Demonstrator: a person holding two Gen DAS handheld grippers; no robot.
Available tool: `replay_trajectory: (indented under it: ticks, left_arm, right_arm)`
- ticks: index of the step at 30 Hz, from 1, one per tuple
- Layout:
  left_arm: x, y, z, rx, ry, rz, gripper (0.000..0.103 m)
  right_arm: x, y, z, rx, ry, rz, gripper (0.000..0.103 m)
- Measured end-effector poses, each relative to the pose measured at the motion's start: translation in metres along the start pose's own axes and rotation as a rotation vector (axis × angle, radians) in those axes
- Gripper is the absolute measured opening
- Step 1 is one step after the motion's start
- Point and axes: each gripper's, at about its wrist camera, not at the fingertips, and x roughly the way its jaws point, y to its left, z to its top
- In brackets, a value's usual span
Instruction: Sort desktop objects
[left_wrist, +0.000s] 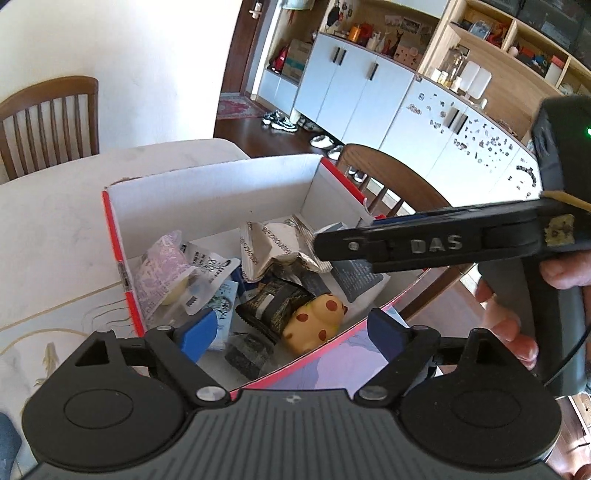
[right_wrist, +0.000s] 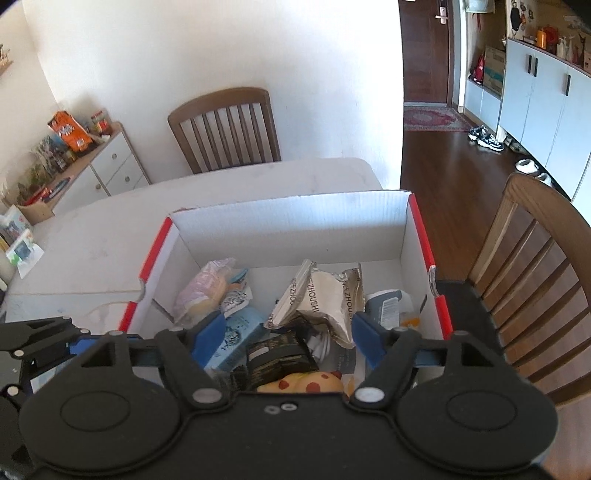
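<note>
We see a corrugated cardboard box (right_wrist: 288, 218), white inside with red edges, on the pale marbled table (right_wrist: 92, 251), its long axis running away from both cameras. It holds a crinkly silver foil packet (right_wrist: 325, 299), a glossy black wrapper (right_wrist: 280, 356), a soft yellow red-spotted rubber toy (left_wrist: 314, 321), a lilac plastic-wrapped bun (left_wrist: 162, 277) and a light blue carton (right_wrist: 240, 336). Our left gripper (left_wrist: 291, 332) and right gripper (right_wrist: 288, 332) hover over the box, blue-padded fingers (left_wrist: 199, 332) released, spread wide and gripping nothing.
</note>
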Motion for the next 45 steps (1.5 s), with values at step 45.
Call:
replay_trajectory:
  ticks: [45]
  left_arm:
    - [-0.086, 0.010, -0.056, 0.056, -0.100, 0.028, 0.102]
  right_arm:
    - [-0.087, 0.058, -0.101, -0.024, -0.166, -0.100, 0.078]
